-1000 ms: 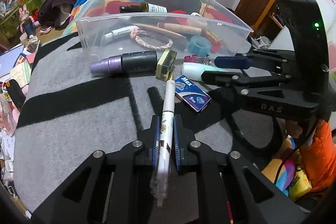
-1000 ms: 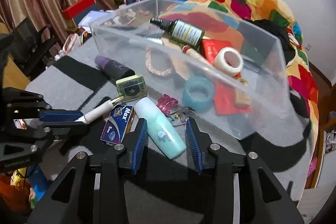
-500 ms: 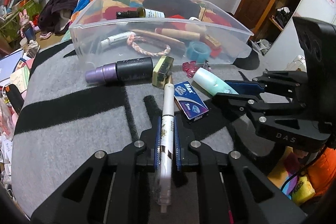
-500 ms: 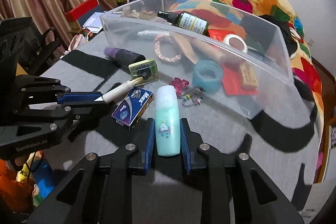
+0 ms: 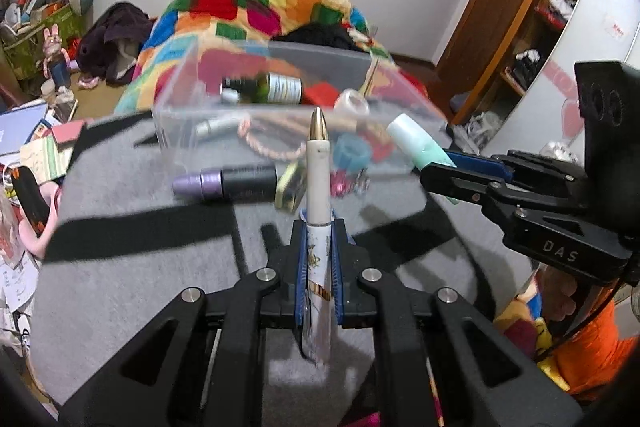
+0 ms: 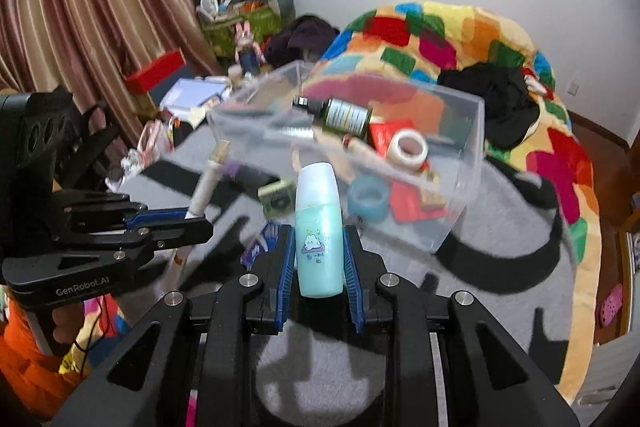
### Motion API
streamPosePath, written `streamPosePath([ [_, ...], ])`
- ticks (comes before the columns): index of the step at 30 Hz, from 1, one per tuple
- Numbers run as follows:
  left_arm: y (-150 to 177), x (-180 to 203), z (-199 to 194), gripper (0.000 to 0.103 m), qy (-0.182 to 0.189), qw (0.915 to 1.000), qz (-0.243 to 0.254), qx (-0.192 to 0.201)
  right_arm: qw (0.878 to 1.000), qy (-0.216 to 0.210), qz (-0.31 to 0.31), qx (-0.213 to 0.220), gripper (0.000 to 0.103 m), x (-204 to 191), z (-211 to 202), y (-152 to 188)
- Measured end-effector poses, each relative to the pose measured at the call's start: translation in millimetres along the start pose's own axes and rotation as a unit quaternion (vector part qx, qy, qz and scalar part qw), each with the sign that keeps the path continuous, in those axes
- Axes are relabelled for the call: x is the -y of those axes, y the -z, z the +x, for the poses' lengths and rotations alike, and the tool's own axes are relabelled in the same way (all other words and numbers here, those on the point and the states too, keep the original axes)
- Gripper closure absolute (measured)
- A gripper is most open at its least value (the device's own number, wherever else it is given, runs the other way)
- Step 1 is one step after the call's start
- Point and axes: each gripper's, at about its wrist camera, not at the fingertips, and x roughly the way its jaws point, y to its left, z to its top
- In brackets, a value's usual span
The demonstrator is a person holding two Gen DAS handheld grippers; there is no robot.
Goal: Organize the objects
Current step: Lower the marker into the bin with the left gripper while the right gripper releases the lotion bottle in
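Note:
My left gripper (image 5: pixel 318 227) is shut on a white pen with a gold tip (image 5: pixel 317 167), held raised above the grey blanket and pointing at the clear plastic bin (image 5: pixel 180 111). My right gripper (image 6: pixel 319 247) is shut on a mint-green bottle (image 6: pixel 319 227), also lifted, in front of the bin (image 6: pixel 464 163). Each gripper shows in the other's view: the right gripper (image 5: pixel 440 171) with the bottle (image 5: pixel 416 143), the left gripper (image 6: pixel 196 223) with the pen (image 6: pixel 206 183). The bin holds a dark green bottle (image 6: pixel 344 113), a white tape roll (image 6: pixel 408 147), a blue tape roll (image 6: pixel 366 197) and a braided ring (image 5: pixel 268 143).
On the blanket in front of the bin lie a purple-and-black tube (image 5: pixel 224 181), a small green box (image 5: pixel 290 183), a pink clip (image 5: pixel 340 183) and a blue packet (image 6: pixel 260 243). A patchwork quilt (image 5: pixel 256 7) lies behind the bin. Clutter lines the left side (image 5: pixel 36 147).
Both grippers have lifted their objects off the blanket: the pen and the mint bottle now point up toward the bin. The right gripper shut on the bottle during the last second.

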Motion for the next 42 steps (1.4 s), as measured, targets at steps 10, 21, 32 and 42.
streamPosePath([
  [10,-48,-5,-39,0.093,0.004,0.9965,-0.01,0.083,0.999,0.018,0.032,0.041,0.082,14,-9,-32],
  [21,-97,-11,-36,0.093,-0.014,0.9924,-0.023,0.12,0.996,0.048,0.05,0.05,0.082,30,7,-59],
  [32,-101,-41,36,0.093,0.0,0.9959,-0.077,0.048,0.996,0.054,0.07,-0.002,0.082,45,56,-60],
  [42,-89,-54,61,0.09,-0.002,0.9952,-0.098,0.0,0.995,0.071,0.062,-0.033,0.081,46,69,-54],
])
